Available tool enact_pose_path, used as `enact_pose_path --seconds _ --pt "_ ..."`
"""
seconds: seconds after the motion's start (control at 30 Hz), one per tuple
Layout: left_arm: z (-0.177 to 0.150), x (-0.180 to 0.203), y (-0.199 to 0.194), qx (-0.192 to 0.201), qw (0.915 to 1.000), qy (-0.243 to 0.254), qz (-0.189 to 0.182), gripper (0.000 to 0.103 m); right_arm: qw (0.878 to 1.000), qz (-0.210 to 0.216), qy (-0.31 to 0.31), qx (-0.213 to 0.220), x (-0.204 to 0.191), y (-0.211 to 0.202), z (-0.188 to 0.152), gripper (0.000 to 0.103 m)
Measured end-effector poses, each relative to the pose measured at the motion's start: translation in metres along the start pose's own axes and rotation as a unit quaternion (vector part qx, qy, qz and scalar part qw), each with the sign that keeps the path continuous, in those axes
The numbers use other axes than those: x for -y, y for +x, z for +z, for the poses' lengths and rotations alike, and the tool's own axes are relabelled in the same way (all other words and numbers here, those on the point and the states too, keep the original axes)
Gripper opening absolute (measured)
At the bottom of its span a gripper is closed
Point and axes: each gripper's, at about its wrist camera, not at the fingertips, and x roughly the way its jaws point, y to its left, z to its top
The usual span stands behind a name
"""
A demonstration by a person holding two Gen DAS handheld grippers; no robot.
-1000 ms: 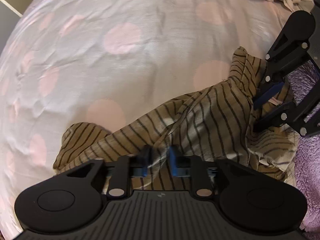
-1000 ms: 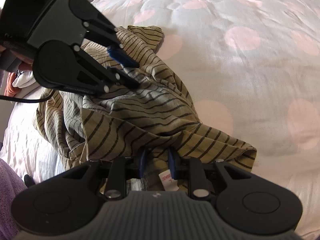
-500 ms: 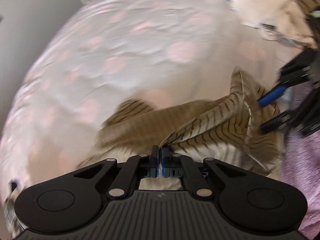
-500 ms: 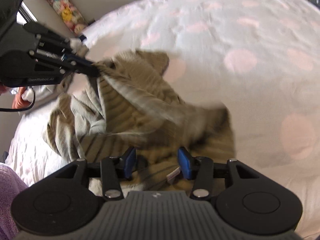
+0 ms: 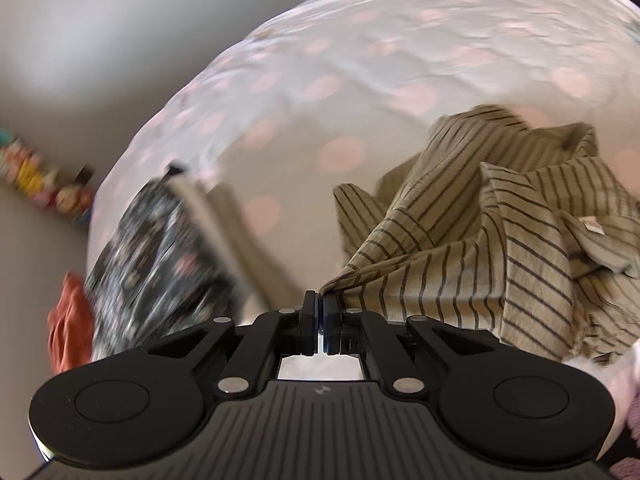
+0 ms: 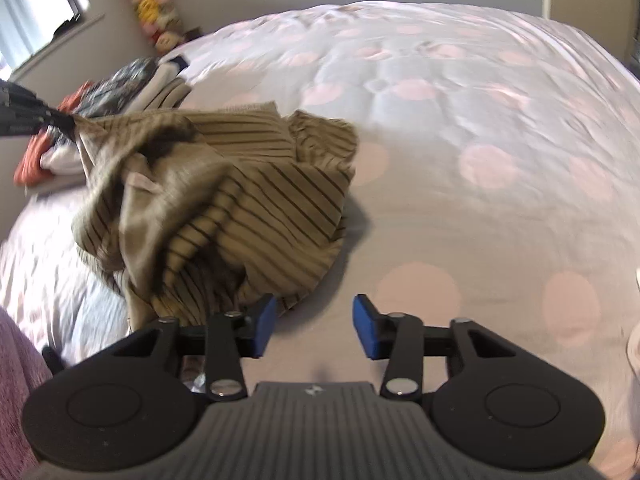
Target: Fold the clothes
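A tan striped garment (image 5: 480,240) lies crumpled on the pink-dotted bedspread (image 5: 360,60). My left gripper (image 5: 321,312) is shut on an edge of the garment and holds that edge lifted; it also shows at the far left of the right wrist view (image 6: 60,120), with cloth hanging from it. The garment (image 6: 248,200) hangs in a bunched heap in that view. My right gripper (image 6: 314,330) is open and empty, just right of the garment's lower edge, above the bedspread (image 6: 480,120).
A pile of folded clothes with a dark patterned piece (image 5: 152,248) and an orange piece (image 5: 66,332) sits at the bed's left edge; it also shows in the right wrist view (image 6: 120,80). Stuffed toys (image 6: 156,4) stand against the wall. A purple fleece (image 6: 16,360) is at lower left.
My left gripper closed on the garment's edge and pulled it up and to the left. My right gripper opened, let go of the garment and drew off to its right.
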Motion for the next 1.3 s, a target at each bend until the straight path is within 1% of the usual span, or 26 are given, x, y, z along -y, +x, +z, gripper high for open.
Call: enact_pose_path --seconds 0.07,0.13,0.27,0.33,0.4,0.47,0.57,0.6,0.63,0.67,0.7,0.77,0.83,0.93,1.0,1.07,1.13,1.23,1.3 --pt "-0.014 -0.014 0.004 -0.009 0.9997 -0.018 0.012 0.000 1.000 0.005 -0.022 -0.003 -0.012 0.005 -0.001 0.040" --pt "-0.027 -0.026 0.011 -0.020 0.9990 -0.036 0.019 0.000 0.999 0.021 -0.042 -0.005 -0.030 0.014 0.001 0.039" --pt "-0.051 -0.041 0.021 -0.031 0.9977 -0.058 0.015 0.000 0.993 0.072 -0.090 -0.011 -0.066 0.025 -0.001 0.039" --pt "-0.064 -0.048 0.023 -0.034 0.9970 -0.069 0.013 0.000 0.990 0.081 -0.118 -0.017 -0.082 0.032 -0.004 0.036" --pt "-0.075 -0.051 0.027 -0.038 0.9962 -0.078 0.011 0.000 0.986 0.084 -0.144 -0.024 -0.096 0.040 -0.005 0.035" --pt "-0.084 -0.054 0.031 -0.041 0.9954 -0.086 0.008 0.000 0.985 0.084 -0.151 -0.031 -0.104 0.050 -0.004 0.035" --pt "-0.096 -0.056 0.034 -0.043 0.9943 -0.097 0.003 0.000 0.984 0.109 -0.138 -0.041 -0.111 0.060 -0.002 0.034" --pt "-0.100 -0.057 0.035 -0.043 0.9939 -0.101 0.001 0.000 0.983 0.115 -0.137 -0.042 -0.114 0.063 -0.002 0.029" --pt "-0.103 -0.059 0.036 -0.043 0.9935 -0.105 -0.001 0.000 0.983 0.114 -0.138 -0.043 -0.117 0.065 -0.002 0.019" --pt "-0.105 -0.060 0.035 -0.042 0.9932 -0.109 -0.003 0.000 0.983 0.114 -0.139 -0.043 -0.121 0.068 -0.002 0.013" --pt "-0.107 -0.062 0.033 -0.040 0.9929 -0.112 -0.003 0.000 0.983 0.112 -0.141 -0.043 -0.124 0.069 -0.001 0.002" --pt "-0.110 -0.064 0.024 -0.031 0.9926 -0.117 -0.002 0.000 0.986 0.093 -0.139 -0.027 -0.127 0.064 0.003 0.002" --pt "-0.112 -0.067 0.013 -0.021 0.9924 -0.122 0.001 0.000 0.990 0.068 -0.123 0.000 -0.120 0.048 0.012 0.002" --pt "-0.111 -0.071 -0.011 0.001 0.9914 -0.131 0.008 0.000 0.994 0.018 -0.098 0.052 -0.102 0.014 0.029 0.001" --pt "-0.107 -0.073 -0.033 0.023 0.9900 -0.139 0.009 0.000 0.991 -0.021 -0.088 0.095 -0.091 -0.016 0.040 0.001" --pt "-0.101 -0.073 -0.060 0.051 0.9881 -0.145 0.010 0.000 0.986 -0.053 -0.076 0.139 -0.080 -0.050 0.049 0.001" --pt "-0.093 -0.070 -0.091 0.082 0.9859 -0.145 0.014 0.000 0.977 -0.083 -0.072 0.183 -0.074 -0.085 0.056 0.001" --pt "-0.079 -0.063 -0.142 0.134 0.9812 -0.138 0.021 0.000 0.961 -0.122 -0.075 0.238 -0.070 -0.134 0.065 0.001" --pt "-0.071 -0.058 -0.178 0.169 0.9766 -0.130 0.026 0.000 0.947 -0.146 -0.076 0.274 -0.067 -0.169 0.069 0.001"
